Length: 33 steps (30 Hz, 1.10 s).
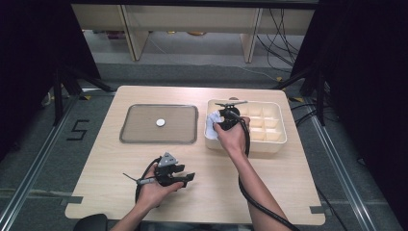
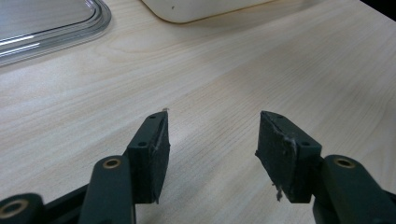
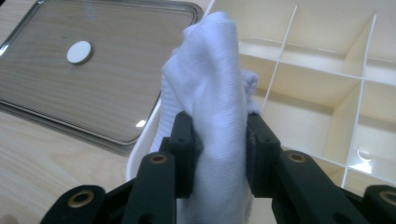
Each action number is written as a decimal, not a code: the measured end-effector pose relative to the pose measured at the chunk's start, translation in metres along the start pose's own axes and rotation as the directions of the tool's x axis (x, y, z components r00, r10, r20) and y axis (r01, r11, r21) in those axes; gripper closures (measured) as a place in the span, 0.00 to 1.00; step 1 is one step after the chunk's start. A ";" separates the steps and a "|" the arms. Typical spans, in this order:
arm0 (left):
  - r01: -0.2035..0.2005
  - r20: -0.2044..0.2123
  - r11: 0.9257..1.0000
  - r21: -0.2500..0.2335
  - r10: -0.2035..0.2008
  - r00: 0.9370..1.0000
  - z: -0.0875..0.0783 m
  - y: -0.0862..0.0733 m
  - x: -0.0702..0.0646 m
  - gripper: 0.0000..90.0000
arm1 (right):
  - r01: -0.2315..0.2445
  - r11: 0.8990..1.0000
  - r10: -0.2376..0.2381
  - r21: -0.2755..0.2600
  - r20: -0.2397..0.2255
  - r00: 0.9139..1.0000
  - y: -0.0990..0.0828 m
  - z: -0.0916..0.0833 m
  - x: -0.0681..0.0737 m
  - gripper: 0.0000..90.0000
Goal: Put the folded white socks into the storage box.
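1. The right gripper [image 3: 219, 140] has its jaws closed on a bunched white cloth [image 3: 212, 93]; the cloth rises up between the two pads and hangs also below them.
2. Just beyond these jaws is the cream divided box [image 3: 322, 79]. The cloth is over its near left corner, at the rim, so I judge that the carrying is almost done and the putting down and the release are left.
3. The compartments ahead of the jaws look empty.
4. To the left of the jaws lies a clear tray [image 3: 100, 84] with a small white disc [image 3: 79, 52] on it.
5. The left gripper [image 2: 212, 144] waits over the bare table [image 2: 280, 70], jaws open, nothing between them.
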<state>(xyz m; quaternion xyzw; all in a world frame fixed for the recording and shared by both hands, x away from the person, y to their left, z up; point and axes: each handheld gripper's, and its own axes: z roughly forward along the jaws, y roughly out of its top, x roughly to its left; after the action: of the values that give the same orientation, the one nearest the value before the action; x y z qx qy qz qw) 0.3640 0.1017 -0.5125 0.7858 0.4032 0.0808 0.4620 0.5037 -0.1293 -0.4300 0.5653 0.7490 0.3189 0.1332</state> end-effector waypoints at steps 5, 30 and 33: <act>0.006 -0.002 1.000 0.007 -0.006 1.000 0.000 0.000 0.000 0.48 | -0.066 0.997 0.065 0.048 0.019 0.998 -0.001 0.004 0.004 0.77; 0.001 -0.002 1.000 -0.002 -0.001 1.000 0.000 0.000 0.000 0.48 | -0.023 0.998 0.019 0.066 0.060 0.998 0.000 0.015 0.010 0.76; 0.001 -0.002 1.000 -0.002 -0.001 1.000 0.001 0.000 0.000 0.48 | -0.009 0.998 0.005 0.064 0.055 0.998 0.000 0.015 0.010 0.76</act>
<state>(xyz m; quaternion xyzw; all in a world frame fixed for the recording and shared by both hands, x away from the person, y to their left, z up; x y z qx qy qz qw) 0.3643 0.1011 -0.5127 0.7849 0.4041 0.0819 0.4625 0.5088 -0.1152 -0.4399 0.5804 0.7529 0.2798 0.1343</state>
